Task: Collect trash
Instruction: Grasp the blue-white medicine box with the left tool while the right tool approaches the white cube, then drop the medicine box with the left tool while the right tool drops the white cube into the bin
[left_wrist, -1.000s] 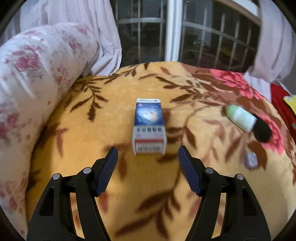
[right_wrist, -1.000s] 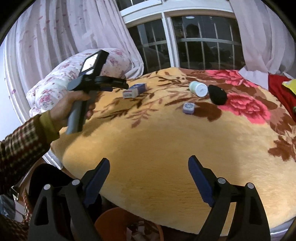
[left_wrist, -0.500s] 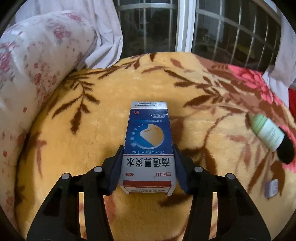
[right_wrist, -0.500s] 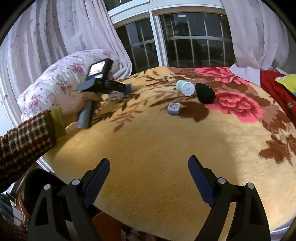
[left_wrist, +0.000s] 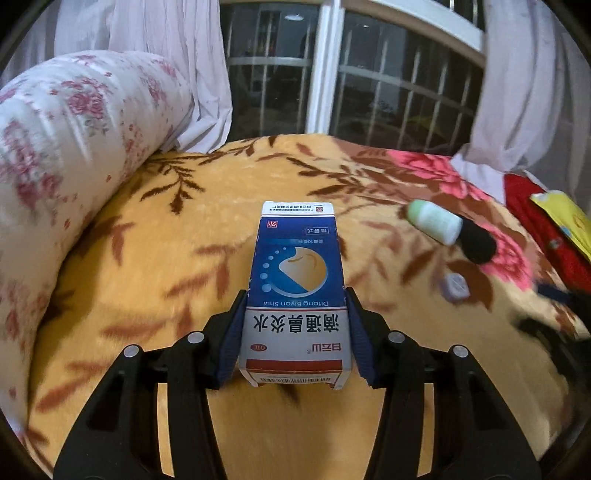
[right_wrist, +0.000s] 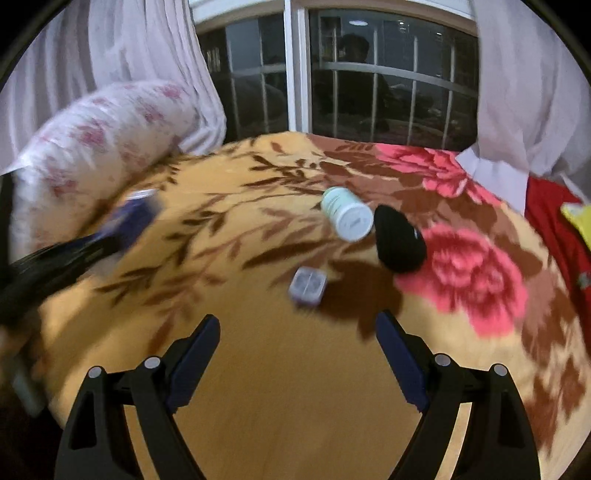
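Both tools look alike: the left gripper (left_wrist: 295, 332) and right gripper (right_wrist: 297, 354) have glossy black plastic arms — each with triangular cut-outs and two silver screws — tipped with dark blue ribbed pads (right_wrist: 194, 363).

The left gripper (left_wrist: 295, 332) points downward over the bed, its blue pads (left_wrist: 229, 339) pressed flat against both sides of a box, having just closed on it. The right gripper (right_wrist: 297, 363) tilts down near the bed's front edge, jaws spread wide and holding nothing.
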